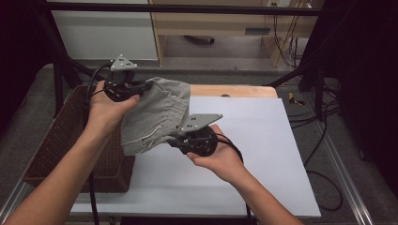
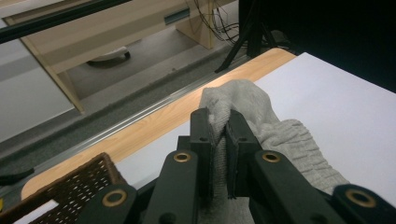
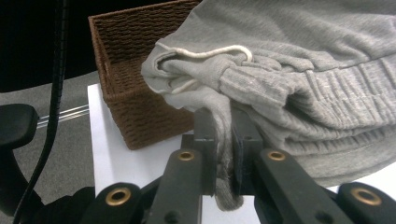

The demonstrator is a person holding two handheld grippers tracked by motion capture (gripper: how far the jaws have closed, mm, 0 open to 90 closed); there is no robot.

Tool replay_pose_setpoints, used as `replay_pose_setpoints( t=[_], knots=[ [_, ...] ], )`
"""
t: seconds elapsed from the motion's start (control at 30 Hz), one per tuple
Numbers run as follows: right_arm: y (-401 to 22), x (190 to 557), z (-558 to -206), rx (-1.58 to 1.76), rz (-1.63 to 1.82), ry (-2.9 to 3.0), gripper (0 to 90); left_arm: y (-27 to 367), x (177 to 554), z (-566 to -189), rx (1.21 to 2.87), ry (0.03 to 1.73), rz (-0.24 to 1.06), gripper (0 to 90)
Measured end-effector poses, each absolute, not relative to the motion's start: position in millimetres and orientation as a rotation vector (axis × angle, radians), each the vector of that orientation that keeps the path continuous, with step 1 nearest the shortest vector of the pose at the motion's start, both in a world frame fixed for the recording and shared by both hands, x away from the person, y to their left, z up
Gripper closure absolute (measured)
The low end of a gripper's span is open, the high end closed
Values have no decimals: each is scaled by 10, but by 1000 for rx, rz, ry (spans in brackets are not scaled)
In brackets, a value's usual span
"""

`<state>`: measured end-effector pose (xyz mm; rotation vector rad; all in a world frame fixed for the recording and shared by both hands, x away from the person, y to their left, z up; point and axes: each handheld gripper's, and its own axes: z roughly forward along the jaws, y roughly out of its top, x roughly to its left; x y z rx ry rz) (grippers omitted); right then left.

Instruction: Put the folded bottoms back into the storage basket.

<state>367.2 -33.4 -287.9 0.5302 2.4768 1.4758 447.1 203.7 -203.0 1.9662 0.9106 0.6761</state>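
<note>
Grey shorts [image 1: 157, 115], probably folded, are hanging above the tabletop [image 1: 263, 140], each hand-held gripper, left [image 1: 143, 86] and right [image 1: 174, 139], clamping an edge; next, lowering them into the basket [image 1: 61, 150].

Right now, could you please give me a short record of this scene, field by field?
held item: grey garment, folded, lifted above the table
left gripper: shut on the garment's upper edge
right gripper: shut on its lower edge, near the white drawstring
container: brown wicker basket, at the table's left edge
surface: white table, wooden strip at the far edge
</note>
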Motion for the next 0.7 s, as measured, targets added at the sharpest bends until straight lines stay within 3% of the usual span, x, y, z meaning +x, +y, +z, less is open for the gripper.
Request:
replay_pose_setpoints(
  t=[0.7],
  knots=[
    [164,3810,-2882,517,1519,2502,837,2450,4482,-2029,1951,975,726,838]
  ],
)
